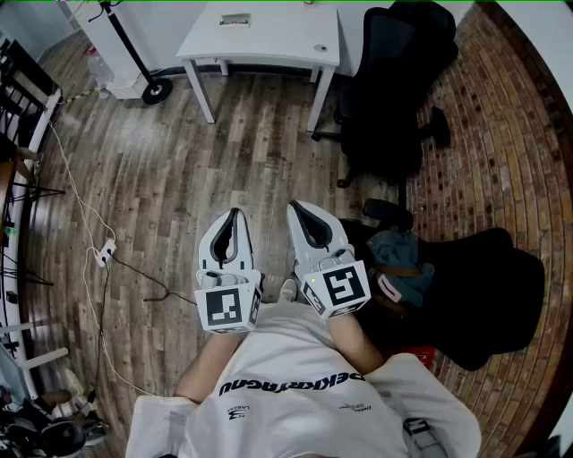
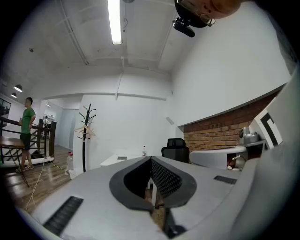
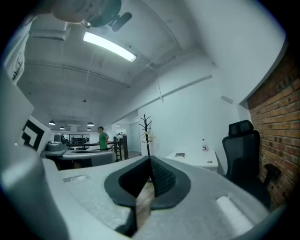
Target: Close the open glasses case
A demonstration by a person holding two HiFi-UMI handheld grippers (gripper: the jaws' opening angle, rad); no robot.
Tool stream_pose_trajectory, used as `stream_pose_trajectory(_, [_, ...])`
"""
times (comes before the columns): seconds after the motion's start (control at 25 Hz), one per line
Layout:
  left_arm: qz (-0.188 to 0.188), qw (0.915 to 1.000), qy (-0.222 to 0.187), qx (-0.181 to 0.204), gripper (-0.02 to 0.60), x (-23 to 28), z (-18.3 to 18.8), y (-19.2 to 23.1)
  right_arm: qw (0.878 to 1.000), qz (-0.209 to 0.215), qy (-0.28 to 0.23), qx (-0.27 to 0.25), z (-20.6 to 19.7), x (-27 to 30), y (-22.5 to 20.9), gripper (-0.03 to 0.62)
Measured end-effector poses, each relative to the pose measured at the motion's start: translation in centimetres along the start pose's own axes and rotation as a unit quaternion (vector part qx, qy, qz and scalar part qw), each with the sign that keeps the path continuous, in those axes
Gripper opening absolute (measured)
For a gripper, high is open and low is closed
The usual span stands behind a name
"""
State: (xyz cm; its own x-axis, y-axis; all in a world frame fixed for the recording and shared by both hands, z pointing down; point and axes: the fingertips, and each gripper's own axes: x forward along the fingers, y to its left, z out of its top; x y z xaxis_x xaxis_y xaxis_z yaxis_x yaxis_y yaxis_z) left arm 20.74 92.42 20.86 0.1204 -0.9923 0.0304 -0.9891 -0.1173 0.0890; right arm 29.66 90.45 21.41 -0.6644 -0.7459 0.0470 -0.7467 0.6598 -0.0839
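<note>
Wooden floorboards (image 1: 179,161) fill most of the head view, with a white desk (image 1: 269,40) at the top centre, a black office chair (image 1: 389,80) to its right and a brick wall (image 1: 501,134) curving down the right edge. No glasses case can be picked out with any certainty in the three views. The only candidate is a small flat thing (image 1: 235,20) on the far part of the desk, too small to tell what it is. It shows again as a speck on the desk top in both gripper views. The left gripper (image 1: 235,213) and the right gripper (image 1: 295,206) are held side by side in the lower middle of the frame, close to the person's white shirt (image 1: 295,376). Each has its jaws pressed together at the tips with nothing between them, only floor and room showing through the gap behind the tips. If the thing on the desk is the case, it lies well apart from both pairs of jaws, ahead of them across the bare floor. A case of this kind is likely light, with a stiff smooth shell that may skid under a push and a lid that swings on a hinge. It would probably be best to steady the base with one gripper and press the lid down at its front edge, away from the hinge
</note>
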Motion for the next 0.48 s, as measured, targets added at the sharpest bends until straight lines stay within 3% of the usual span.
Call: stream_pose_trajectory(0.48, [0.008,1.0,-0.002,0.004,-0.002,1.5,-0.6,-2.6,1.0,-0.003,-0.011,0.011,0.3,-1.1,-3.9,0.0])
